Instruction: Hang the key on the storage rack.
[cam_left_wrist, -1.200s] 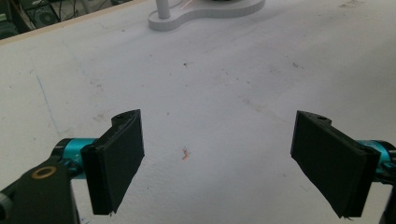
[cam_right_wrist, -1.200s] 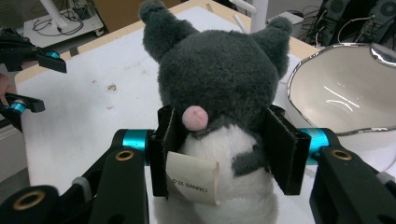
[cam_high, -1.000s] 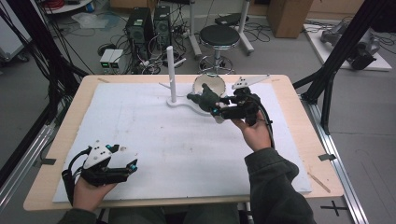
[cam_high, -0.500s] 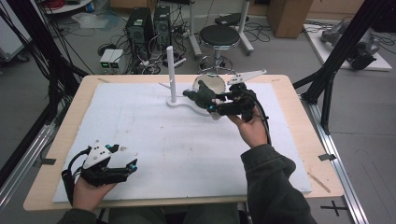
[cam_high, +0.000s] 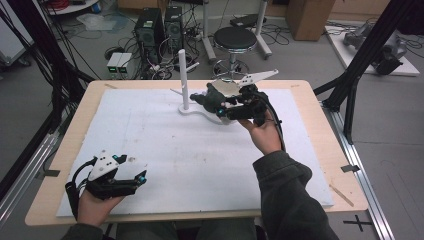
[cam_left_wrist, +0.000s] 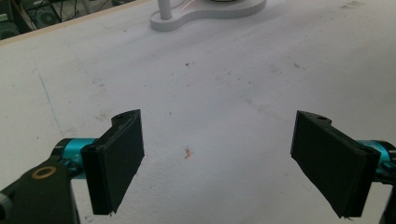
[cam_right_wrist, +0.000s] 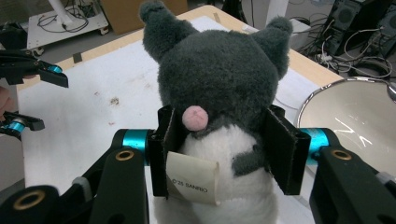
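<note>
I hold the plush (cam_right_wrist: 219, 93) clenched at its waist in the right gripper (cam_right_wrist: 224, 149), lifted beside the bowl (cam_right_wrist: 355, 121), probably for placing. My left gripper (cam_left_wrist: 217, 158) rests released on the mat (cam_left_wrist: 233, 84), idle.

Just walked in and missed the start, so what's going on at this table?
A person works two hand-held tongs over a white-covered table. The right tongs are shut on a grey and white plush toy, holding it up at the far side beside a bowl and a white stand with an upright post. The left tongs sit open near the front edge, holding nothing.
</note>
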